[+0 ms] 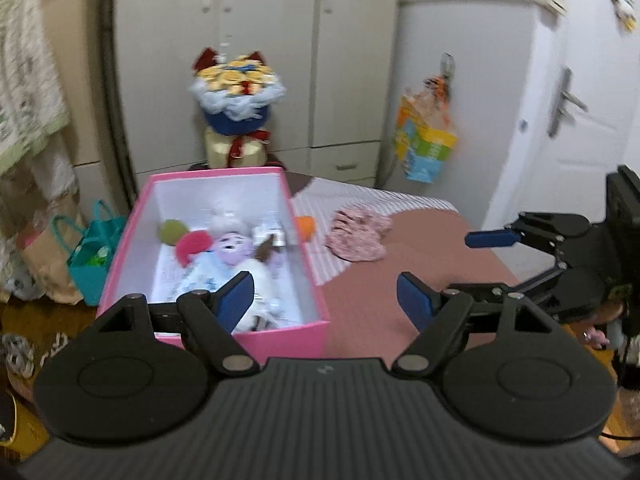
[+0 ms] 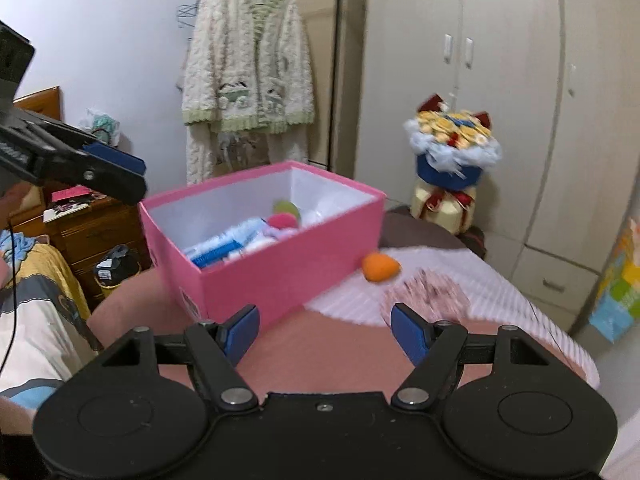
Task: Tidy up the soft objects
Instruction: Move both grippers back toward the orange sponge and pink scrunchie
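Beside one pink box [image 2: 280, 276]: one orange toy [image 2: 380, 267], one floral cloth [image 2: 426, 294]; both grippers [image 1: 326, 300] [image 2: 325, 330] wide, empty.

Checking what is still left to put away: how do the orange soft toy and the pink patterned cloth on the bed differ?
The orange soft toy is small, rounded and plain; the pink patterned cloth is larger, flat, crumpled and printed. The toy lies right beside the pink box; the cloth lies farther from it. Both rest on the bed, outside the box, and neither hand-held gripper holds them.
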### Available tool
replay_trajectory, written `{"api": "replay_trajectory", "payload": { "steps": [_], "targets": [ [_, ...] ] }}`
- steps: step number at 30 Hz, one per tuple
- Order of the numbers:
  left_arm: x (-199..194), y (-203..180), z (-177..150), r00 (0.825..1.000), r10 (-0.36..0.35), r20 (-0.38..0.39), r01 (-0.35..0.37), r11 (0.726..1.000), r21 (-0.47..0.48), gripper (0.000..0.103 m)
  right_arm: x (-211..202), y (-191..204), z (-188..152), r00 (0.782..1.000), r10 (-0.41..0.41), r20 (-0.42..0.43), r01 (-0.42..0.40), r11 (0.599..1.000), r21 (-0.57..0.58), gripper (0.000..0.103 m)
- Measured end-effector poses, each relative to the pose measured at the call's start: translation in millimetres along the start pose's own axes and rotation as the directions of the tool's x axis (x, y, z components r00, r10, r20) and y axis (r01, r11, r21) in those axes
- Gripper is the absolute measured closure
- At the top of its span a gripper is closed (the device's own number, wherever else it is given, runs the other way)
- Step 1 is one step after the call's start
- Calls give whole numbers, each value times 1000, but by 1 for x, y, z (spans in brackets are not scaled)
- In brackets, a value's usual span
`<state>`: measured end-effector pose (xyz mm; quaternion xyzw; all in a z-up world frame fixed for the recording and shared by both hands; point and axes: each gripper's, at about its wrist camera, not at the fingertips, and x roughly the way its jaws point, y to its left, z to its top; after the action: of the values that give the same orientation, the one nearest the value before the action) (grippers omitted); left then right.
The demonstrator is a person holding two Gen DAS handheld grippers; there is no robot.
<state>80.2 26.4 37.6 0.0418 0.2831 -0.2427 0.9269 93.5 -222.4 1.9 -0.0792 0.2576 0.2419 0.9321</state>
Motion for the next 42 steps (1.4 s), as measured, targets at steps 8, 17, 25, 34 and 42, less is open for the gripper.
{"api": "replay_trajectory", "payload": {
  "steps": [8,17,25,34,42],
  "targets": [
    [35,-46,8,999,-41,1,41,998,45,26,-18,-28,-17,998,-64,29,63,997,52,26],
    [105,-73,16,998,54,-19,-54,999,2,34,5,-59,-20,990,-137,15,138,989,-50,13],
    [178,-72,23,991,133,-23,-135,978,-161,37,64,-95,-35,997,-73,-38,69,991,-112,13],
    [233,-54,34,963,268,27,-245,914,-323,39,113,-109,-16,1000,-2,-23,-2,981,-196,11],
    [260,-45,37,936,352,-25,-337,868,-365,43,164,-118,-6,996,84,-38,-90,976,-200,6]
  ]
}}
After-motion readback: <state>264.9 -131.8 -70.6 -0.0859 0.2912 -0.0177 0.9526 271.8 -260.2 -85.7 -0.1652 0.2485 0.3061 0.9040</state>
